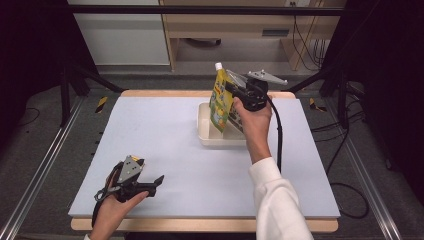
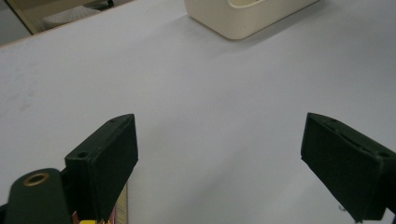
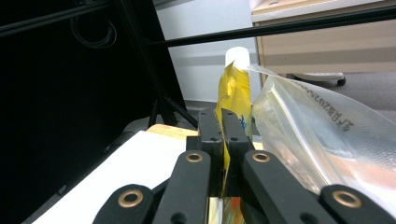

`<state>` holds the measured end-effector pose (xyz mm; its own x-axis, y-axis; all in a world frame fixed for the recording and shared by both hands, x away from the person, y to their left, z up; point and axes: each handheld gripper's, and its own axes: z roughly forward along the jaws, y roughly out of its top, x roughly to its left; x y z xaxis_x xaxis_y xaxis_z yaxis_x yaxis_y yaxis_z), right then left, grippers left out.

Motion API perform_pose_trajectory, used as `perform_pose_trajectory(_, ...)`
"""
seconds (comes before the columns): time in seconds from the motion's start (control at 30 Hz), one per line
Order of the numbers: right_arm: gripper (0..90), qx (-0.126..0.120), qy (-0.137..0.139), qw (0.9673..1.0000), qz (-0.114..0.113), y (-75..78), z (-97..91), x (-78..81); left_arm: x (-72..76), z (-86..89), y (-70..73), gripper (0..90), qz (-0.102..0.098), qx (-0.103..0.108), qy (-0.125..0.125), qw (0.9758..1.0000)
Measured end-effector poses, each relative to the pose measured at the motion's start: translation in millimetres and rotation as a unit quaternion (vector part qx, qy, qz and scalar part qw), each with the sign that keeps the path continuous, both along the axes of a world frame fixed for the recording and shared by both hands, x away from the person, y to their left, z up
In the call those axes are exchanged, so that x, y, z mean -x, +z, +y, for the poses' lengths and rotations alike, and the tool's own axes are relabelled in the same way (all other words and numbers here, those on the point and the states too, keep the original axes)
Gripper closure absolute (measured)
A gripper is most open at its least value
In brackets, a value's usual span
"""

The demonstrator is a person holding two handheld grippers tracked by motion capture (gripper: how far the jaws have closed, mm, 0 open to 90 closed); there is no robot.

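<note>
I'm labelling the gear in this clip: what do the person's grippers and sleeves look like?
Both the left gripper and the right gripper are black, each topped by a grey three-cornered plate, with brass-ringed holes on the linkages. A black cable trails from each. The right arm's sleeve is white.

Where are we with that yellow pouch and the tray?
Done: the right gripper is shut on the yellow spouted pouch, lifted above the cream tray, where a clear packet sits. In hand: the pouch hangs over the tray. Left: lowering it in or carrying it off, I can't tell. The left gripper is open and empty, near the table's front edge.
</note>
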<state>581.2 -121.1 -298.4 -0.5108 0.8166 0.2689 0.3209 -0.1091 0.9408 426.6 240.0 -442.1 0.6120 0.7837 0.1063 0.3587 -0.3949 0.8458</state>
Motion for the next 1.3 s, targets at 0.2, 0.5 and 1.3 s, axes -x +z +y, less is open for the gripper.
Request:
perform_pose_trajectory(0.2,90.0,0.009,-0.010,0.9999,-0.009,-3.8,3.6,-0.7,-0.1,-0.3,-0.2,10.9,0.002,0.001,-0.002,1.0000)
perform_pose_trajectory(0.5,90.0,0.012,-0.033,0.9993,-0.011,-7.1,7.0,-0.3,0.0,-0.2,0.0,10.9,0.002,0.000,-0.004,1.0000)
perform_pose_trajectory(1.3,90.0,0.035,-0.085,0.9956,-0.020,-12.8,27.8,6.6,0.5,-1.9,0.3,10.9,0.004,0.007,-0.008,0.9999)
